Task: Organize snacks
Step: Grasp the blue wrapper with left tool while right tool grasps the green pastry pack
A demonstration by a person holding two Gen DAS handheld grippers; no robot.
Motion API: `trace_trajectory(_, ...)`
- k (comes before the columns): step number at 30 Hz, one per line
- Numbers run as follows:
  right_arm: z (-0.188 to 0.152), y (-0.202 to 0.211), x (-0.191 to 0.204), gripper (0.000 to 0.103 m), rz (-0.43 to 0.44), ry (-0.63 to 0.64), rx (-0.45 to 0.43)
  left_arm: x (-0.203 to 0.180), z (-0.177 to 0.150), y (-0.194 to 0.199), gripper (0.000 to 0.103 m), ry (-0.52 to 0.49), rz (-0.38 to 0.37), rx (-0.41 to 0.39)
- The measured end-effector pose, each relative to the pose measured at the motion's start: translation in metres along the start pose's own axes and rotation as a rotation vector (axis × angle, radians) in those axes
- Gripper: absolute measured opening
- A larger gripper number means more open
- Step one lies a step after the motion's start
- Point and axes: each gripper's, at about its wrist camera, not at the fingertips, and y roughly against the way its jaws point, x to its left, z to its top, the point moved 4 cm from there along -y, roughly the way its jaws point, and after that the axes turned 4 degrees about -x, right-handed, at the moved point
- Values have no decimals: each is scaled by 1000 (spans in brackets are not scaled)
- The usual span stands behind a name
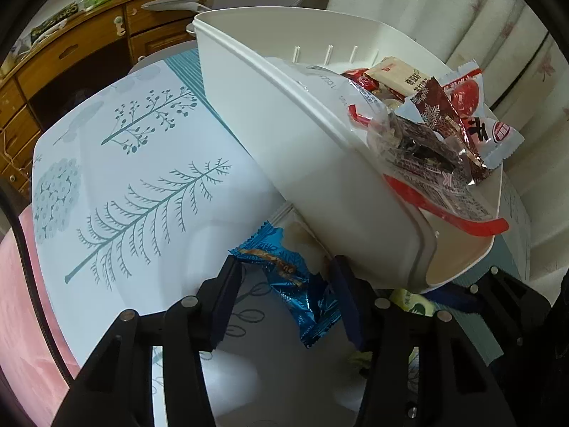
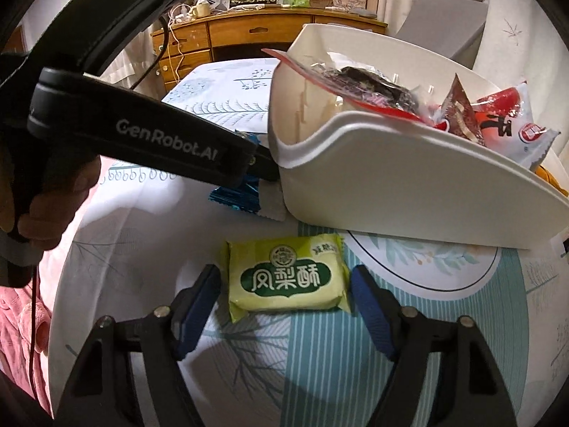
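Note:
A white plastic bin (image 1: 284,135) holds several snack packets, among them a clear red-edged bag (image 1: 426,163) and a red and white packet (image 1: 494,131); it also shows in the right wrist view (image 2: 409,185). My left gripper (image 1: 284,284) is open around a blue foil snack (image 1: 295,284) lying on the table beside the bin's corner. My right gripper (image 2: 284,291) is open with its fingers either side of a green pineapple-cake packet (image 2: 288,277) lying flat on the tablecloth. The left gripper's body (image 2: 160,138) crosses the right wrist view above the blue snack (image 2: 238,195).
The table has a white and teal tree-print cloth (image 1: 142,178). A wooden desk with drawers (image 2: 249,32) stands behind, cluttered on top. A grey chair (image 2: 444,32) is at the back right. Curtains (image 1: 462,7) hang behind the bin. Pink fabric (image 1: 21,302) lies at the left edge.

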Motion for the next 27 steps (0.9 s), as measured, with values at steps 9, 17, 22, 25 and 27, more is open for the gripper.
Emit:
trace_trajectory(9,2,2,-2,59,34,3,28,-3,-16,3,31,137,-25,-20)
trace_trajectory(17,-2,11,-4,59,89,-35,73,-3,-29,11,29,212,-10,9)
trace_trajectory(22,-8,27,-3,59,122,-22,77,-1,-42,23,29,277,24,42)
trace_trajectory(25,-8,39,-4,59,140,-7,72,2,-52,32,29,331,41,59)
trace_trajectory(27,-5,47,-8,59,154,-2,70,5,-61,42,29,369,56,71)
